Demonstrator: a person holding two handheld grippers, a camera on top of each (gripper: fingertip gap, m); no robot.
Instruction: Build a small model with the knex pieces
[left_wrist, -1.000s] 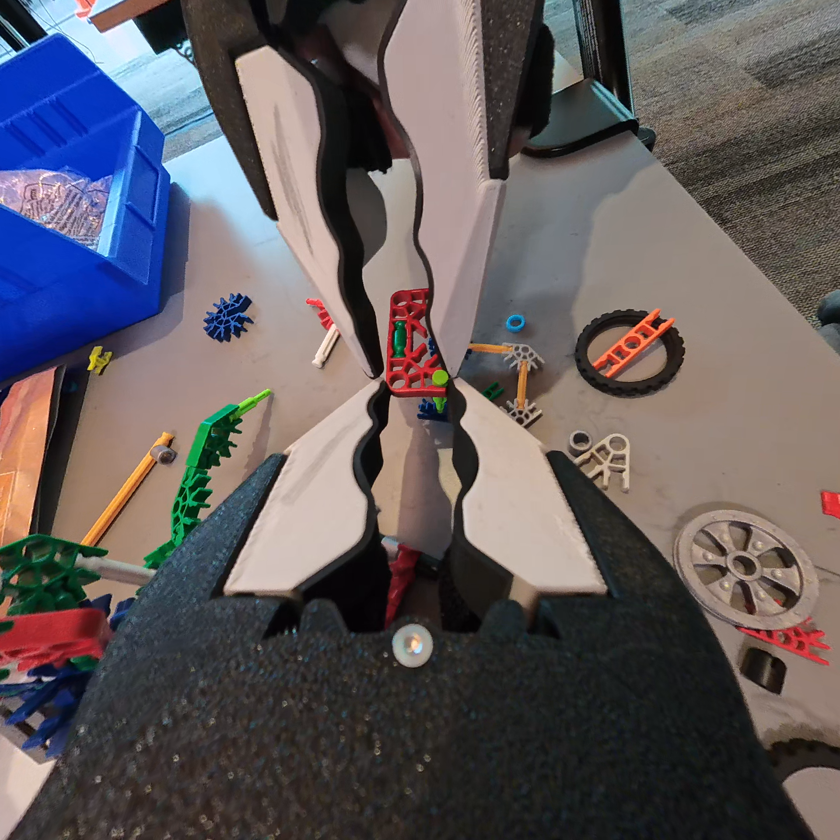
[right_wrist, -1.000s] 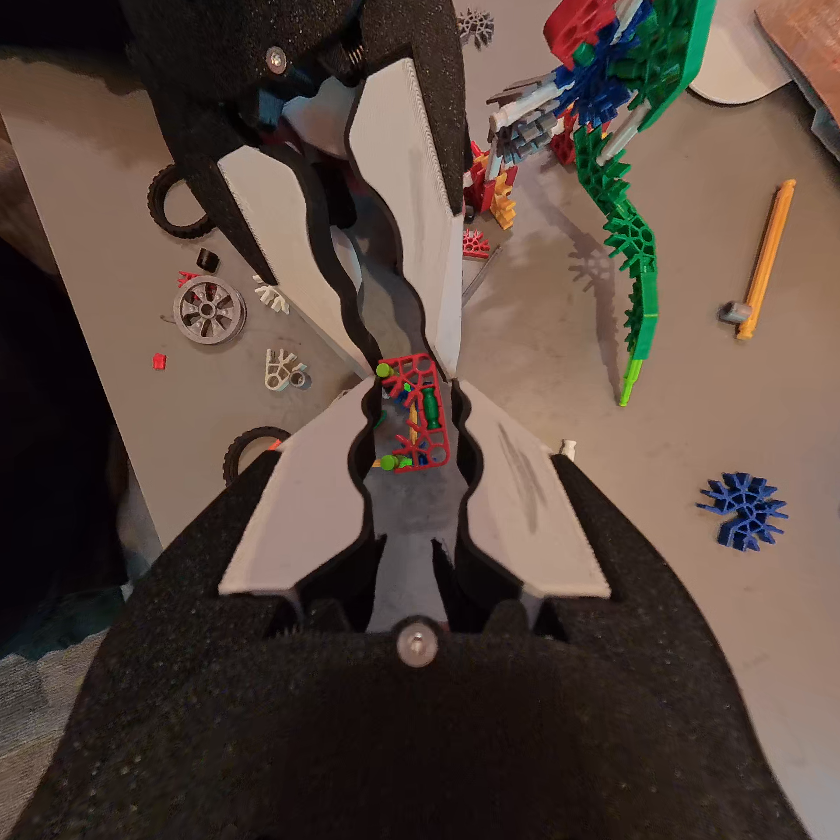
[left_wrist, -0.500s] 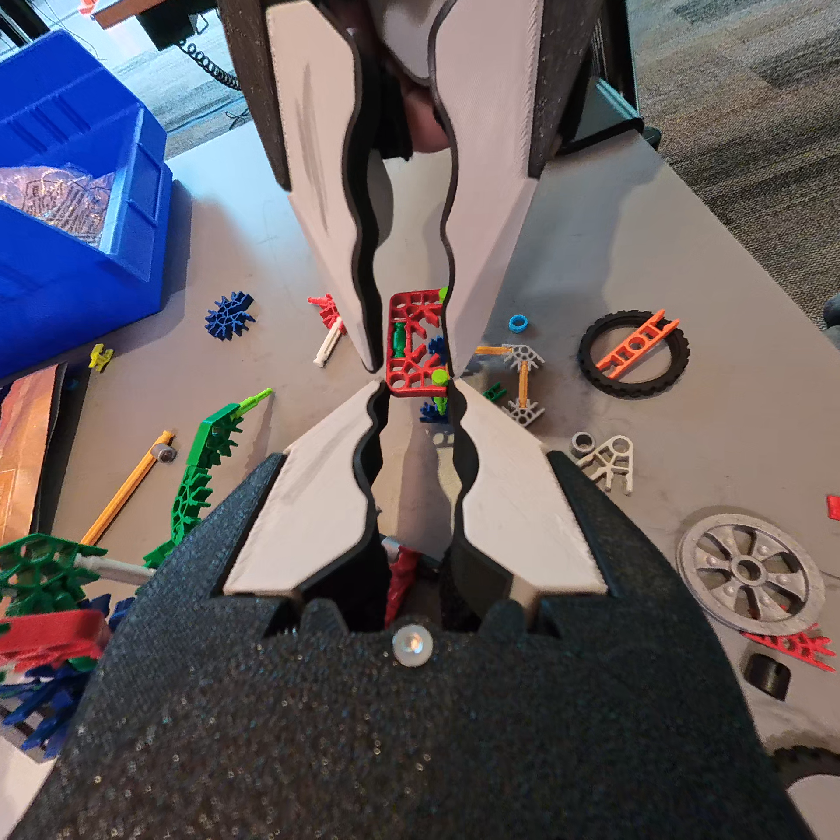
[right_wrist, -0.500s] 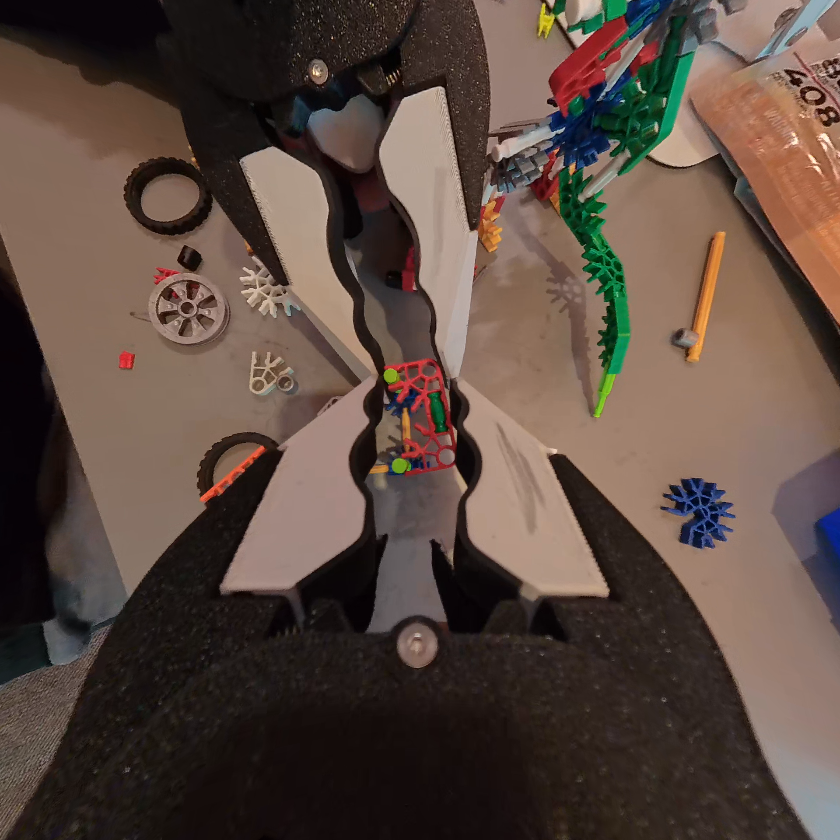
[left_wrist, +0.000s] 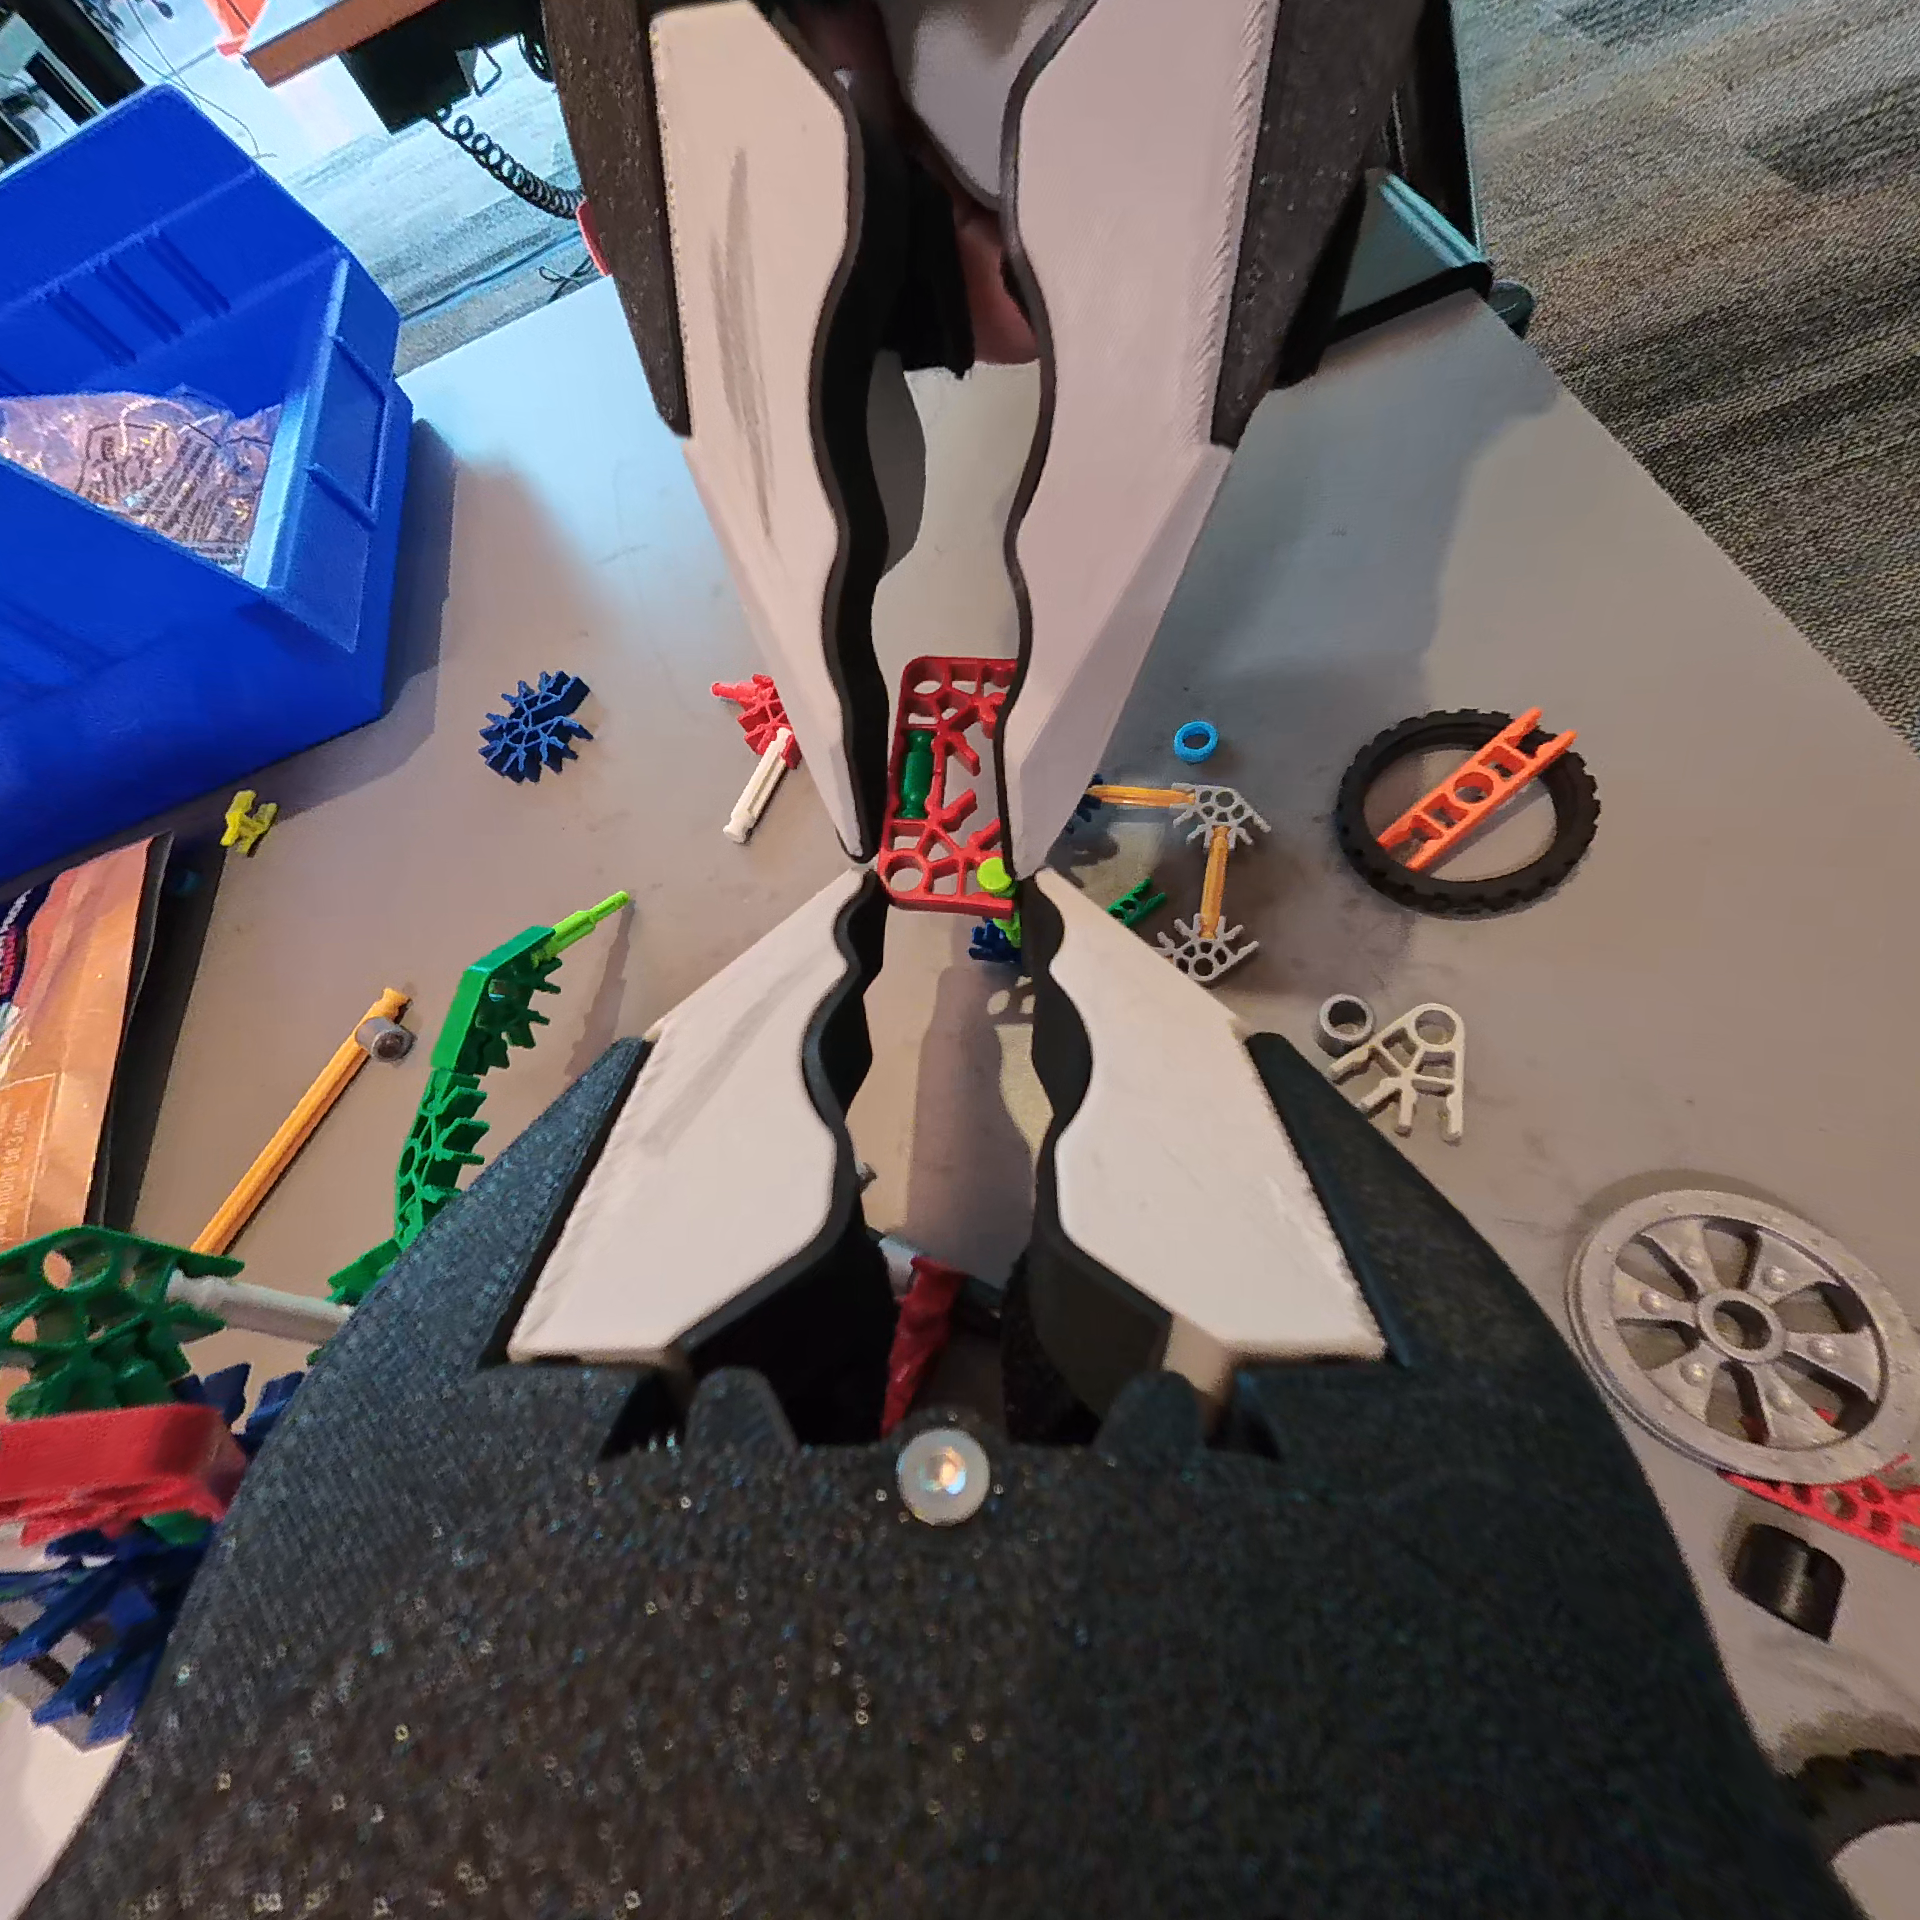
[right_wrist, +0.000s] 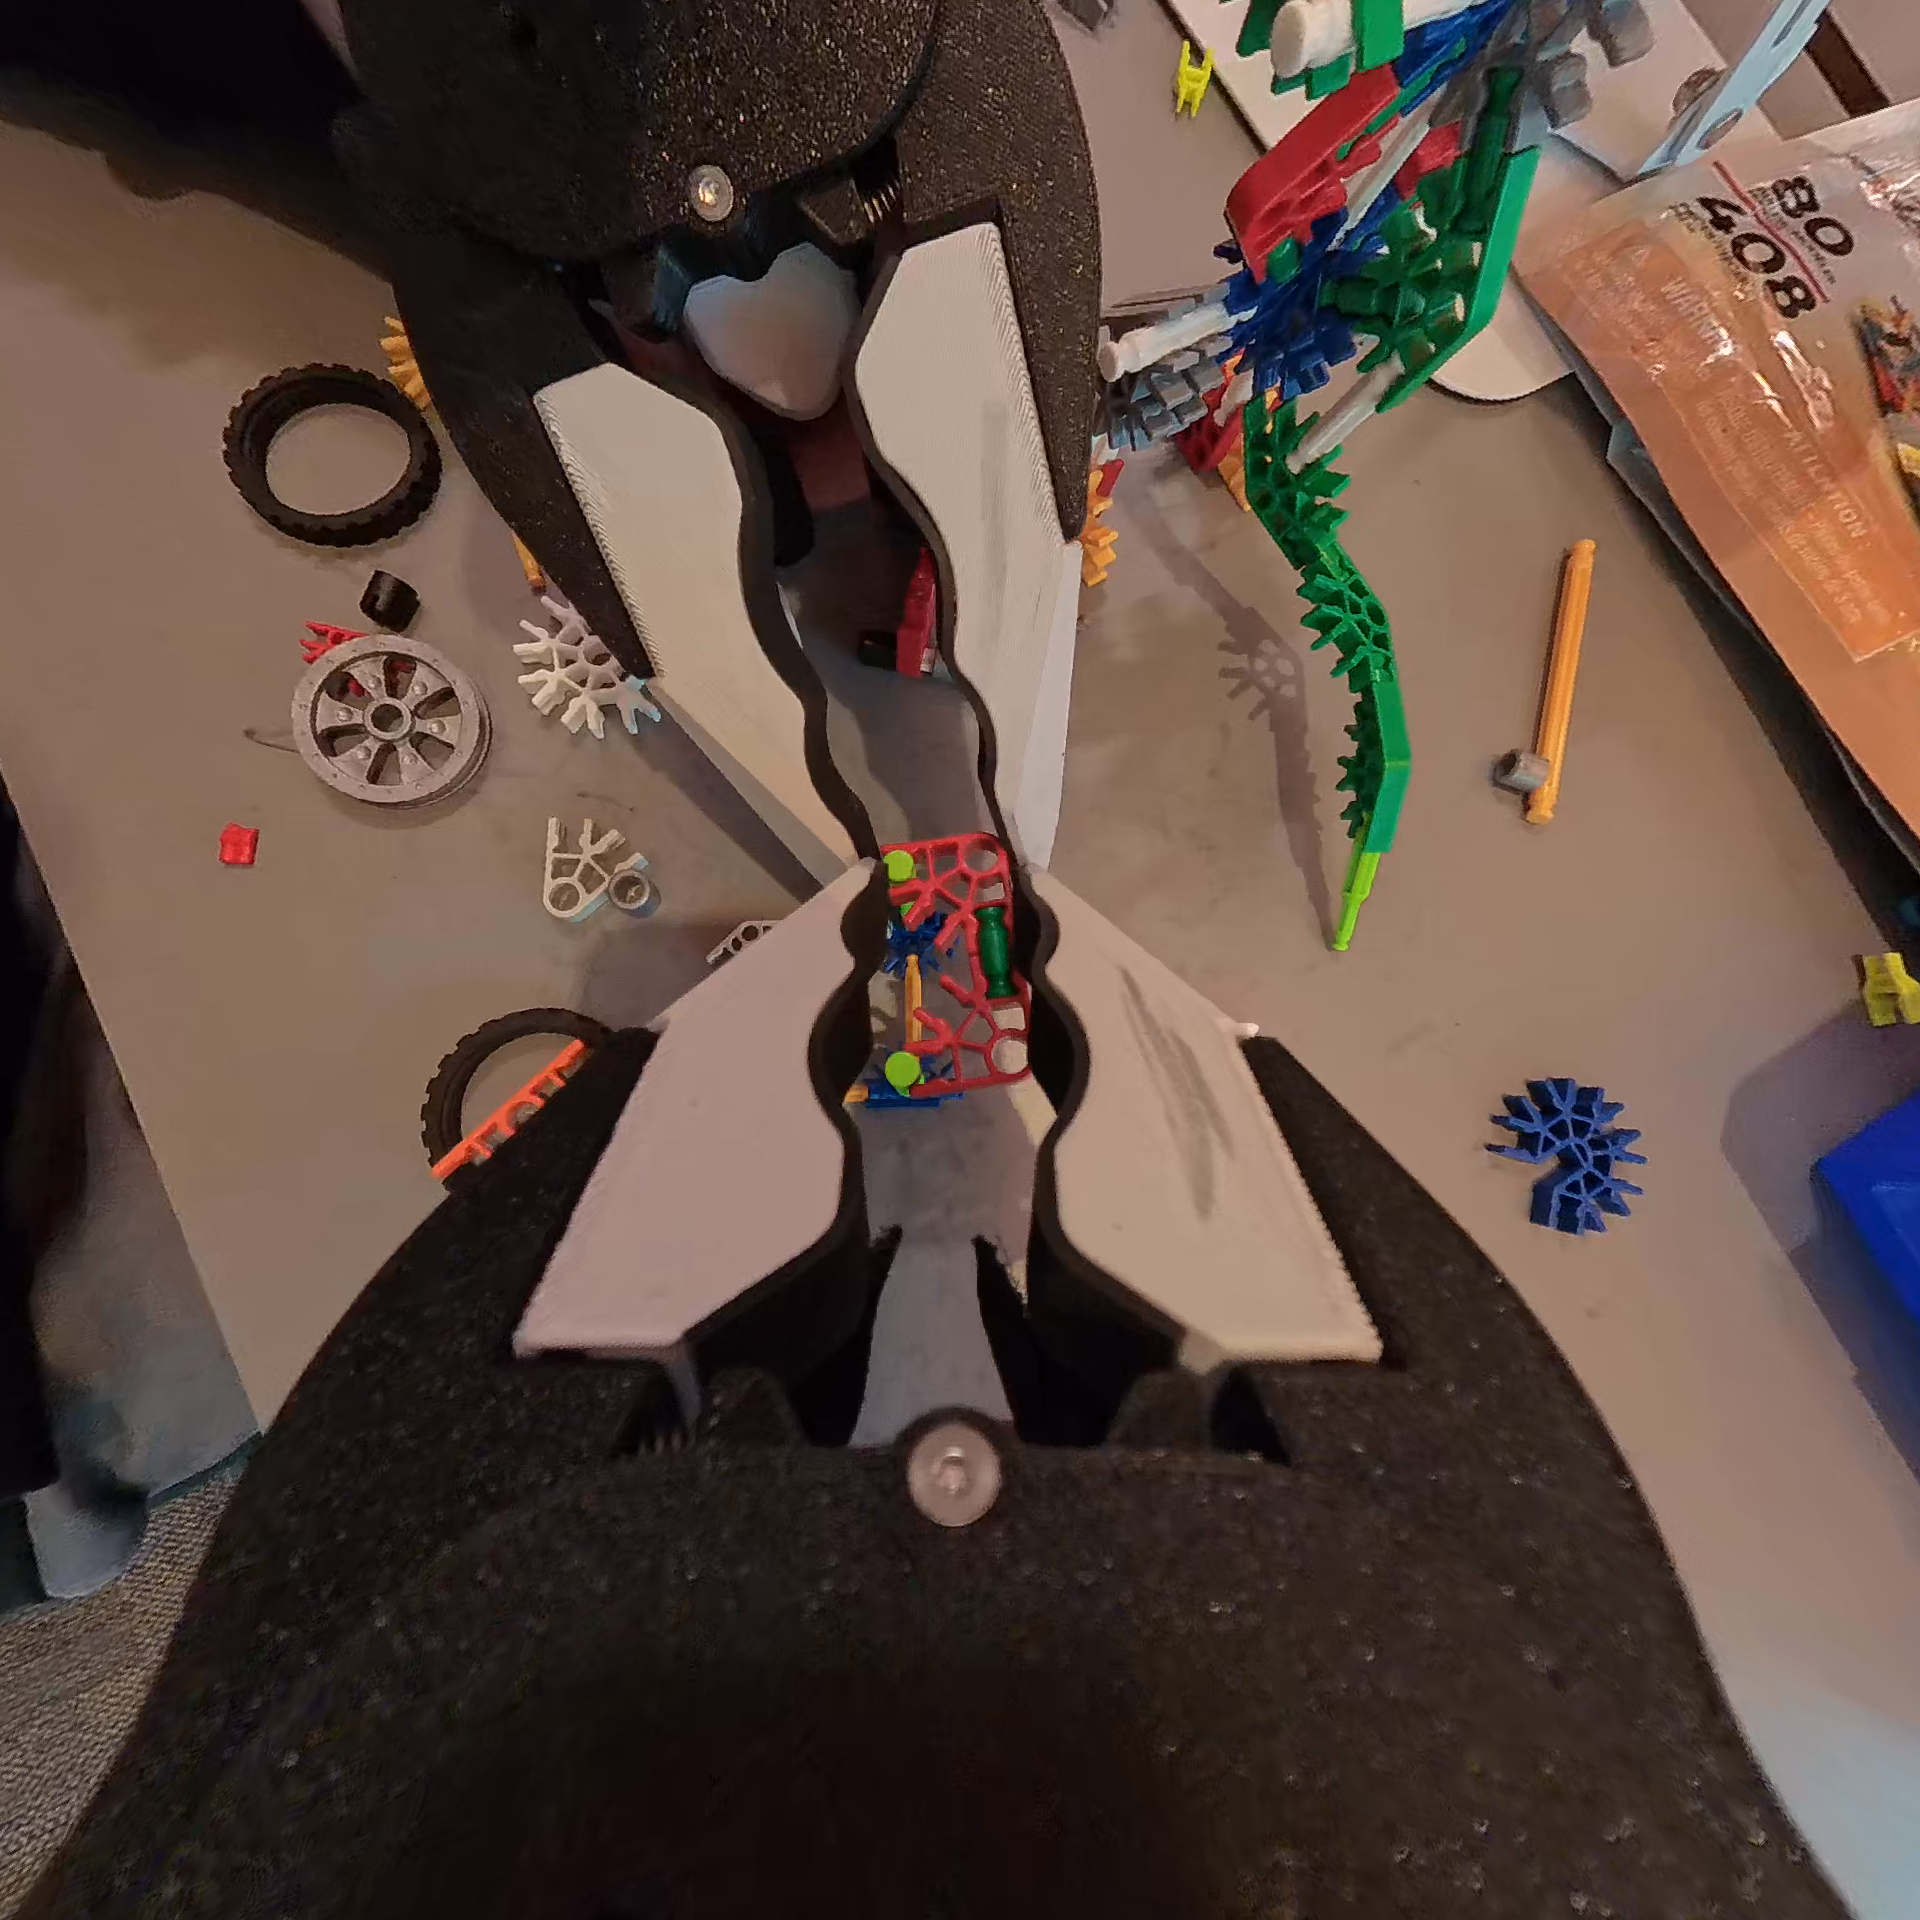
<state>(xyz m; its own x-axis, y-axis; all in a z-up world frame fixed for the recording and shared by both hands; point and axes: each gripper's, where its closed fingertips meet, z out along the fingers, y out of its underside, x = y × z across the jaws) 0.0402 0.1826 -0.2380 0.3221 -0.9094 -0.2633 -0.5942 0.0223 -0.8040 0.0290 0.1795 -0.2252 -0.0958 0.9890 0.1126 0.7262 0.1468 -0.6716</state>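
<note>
A red lattice panel (right_wrist: 961, 966) carries a dark green peg, lime pegs and a blue connector, and hangs just above the grey table (right_wrist: 1299, 1195). My right gripper (right_wrist: 951, 883) is shut on it, with the panel lying between its fingers. In the left wrist view the panel (left_wrist: 945, 790) sits between the right gripper's fingers (left_wrist: 1122, 520), which come in from above. My left gripper (left_wrist: 951, 888) meets the right one tip to tip. Its fingertips close on the panel's near end by the lime peg (left_wrist: 992, 878).
A blue bin (left_wrist: 156, 468) stands at the left. Loose parts lie around: a black tyre with an orange piece (left_wrist: 1465, 810), a grey wheel hub (left_wrist: 1745, 1330), a green chain (left_wrist: 468, 1060), a blue connector (left_wrist: 535, 722), a yellow rod (left_wrist: 301, 1122). A built model (right_wrist: 1351, 260) and a plastic bag (right_wrist: 1766, 364) lie behind. The table edge and carpet (left_wrist: 1714, 312) are at the right. Both grippers' tips are close together, under 4 cm apart. From either gripper's tips it is about 12 cm to the grey wheel hub (left_wrist: 1745, 1330). It is also in sight in the right wrist view (right_wrist: 388, 712).
The right gripper has swung from a lean to nearly straight in line with the left one and has risen, showing more table. The panel has stayed between both pairs of tips.
</note>
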